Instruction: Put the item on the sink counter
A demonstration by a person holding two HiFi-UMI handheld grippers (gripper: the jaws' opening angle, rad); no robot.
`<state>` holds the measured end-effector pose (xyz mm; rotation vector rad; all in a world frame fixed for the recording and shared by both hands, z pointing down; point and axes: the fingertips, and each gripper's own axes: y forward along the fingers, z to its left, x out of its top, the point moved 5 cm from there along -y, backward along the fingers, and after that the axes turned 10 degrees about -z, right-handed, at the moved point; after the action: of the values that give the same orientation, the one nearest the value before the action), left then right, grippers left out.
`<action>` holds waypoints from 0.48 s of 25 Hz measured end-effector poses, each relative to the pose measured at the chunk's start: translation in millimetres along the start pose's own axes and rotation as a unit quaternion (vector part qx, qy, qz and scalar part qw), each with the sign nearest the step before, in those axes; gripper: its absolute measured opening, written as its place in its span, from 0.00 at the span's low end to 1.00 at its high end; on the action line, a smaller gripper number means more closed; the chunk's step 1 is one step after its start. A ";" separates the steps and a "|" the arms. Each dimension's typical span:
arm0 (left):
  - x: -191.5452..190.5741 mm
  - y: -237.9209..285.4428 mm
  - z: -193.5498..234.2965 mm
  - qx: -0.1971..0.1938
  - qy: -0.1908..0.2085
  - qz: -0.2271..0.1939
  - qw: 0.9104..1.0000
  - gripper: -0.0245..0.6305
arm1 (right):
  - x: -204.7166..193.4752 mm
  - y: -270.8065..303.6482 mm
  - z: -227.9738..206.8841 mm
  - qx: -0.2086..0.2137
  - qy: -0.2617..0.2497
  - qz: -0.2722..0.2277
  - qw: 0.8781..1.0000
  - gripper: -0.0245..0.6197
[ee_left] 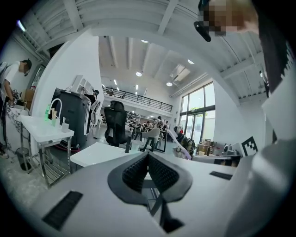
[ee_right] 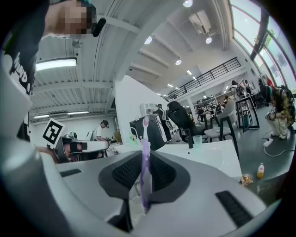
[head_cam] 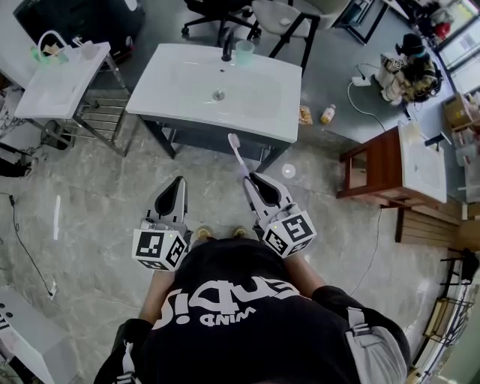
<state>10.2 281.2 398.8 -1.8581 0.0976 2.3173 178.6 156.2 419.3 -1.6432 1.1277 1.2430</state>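
open office-lab hall: office chairs (head_cam: 219,9), freestanding sinks (head_cam: 165,90), mezzanine railing (ee_left: 134,96), tall windows (ee_left: 196,113)

You stand on a grey marbled floor (head_cam: 90,225). A white side table (head_cam: 56,94) sits far left, a wooden stand (head_cam: 375,169) to your right, and a black office chair (head_cam: 217,11) farthest off. Tall windows (ee_left: 196,115) and ceiling lights (ee_left: 138,74) brighten the white hall.

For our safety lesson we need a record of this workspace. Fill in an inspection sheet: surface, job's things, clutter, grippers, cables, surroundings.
Surface: white sink counter, with black faucet and green cup at back.
Job's things: purple toothbrush, not yet on counter.
Clutter: bottle and small packet on floor beside counter.
Grippers: right gripper shut on toothbrush; left gripper shut, empty.
Cables: white cable on floor, right.
Surroundings: wooden stand right, office chair behind.
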 end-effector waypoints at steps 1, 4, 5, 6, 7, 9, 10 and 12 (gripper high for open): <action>0.8 0.5 2.2 -0.003 0.000 0.000 1.000 0.07 | 0.2 1.4 1.1 -0.002 -0.001 0.000 1.000 0.14; 1.8 1.8 10.8 -0.010 0.000 0.001 1.000 0.07 | 0.2 5.1 4.6 -0.011 -0.005 -0.002 1.000 0.14; 1.2 1.8 13.6 -0.012 -0.001 0.002 1.000 0.07 | 0.0 5.6 5.8 -0.015 -0.006 -0.003 1.000 0.14; 0.4 1.5 16.2 -0.015 -0.002 0.003 1.000 0.07 | -0.6 5.6 6.8 -0.020 -0.007 -0.004 1.000 0.14; -0.5 1.1 18.8 -0.019 -0.003 0.005 1.000 0.07 | -1.6 5.5 7.9 -0.025 -0.006 -0.005 1.000 0.14; -1.5 -0.1 24.7 -0.028 -0.003 0.007 1.000 0.07 | -3.8 5.8 11.3 -0.035 -0.001 -0.010 0.999 0.14; -1.9 -0.8 28.0 -0.033 -0.003 0.007 0.999 0.07 | -4.7 6.5 13.5 -0.039 0.001 -0.013 0.999 0.14; -3.5 -2.1 34.6 -0.042 -0.004 0.007 0.999 0.07 | -6.1 9.5 18.1 -0.044 0.002 -0.020 0.999 0.14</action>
<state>-22.0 288.3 409.9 -1.8935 0.0127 2.3721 163.6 171.3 420.5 -1.7254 1.0514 1.2795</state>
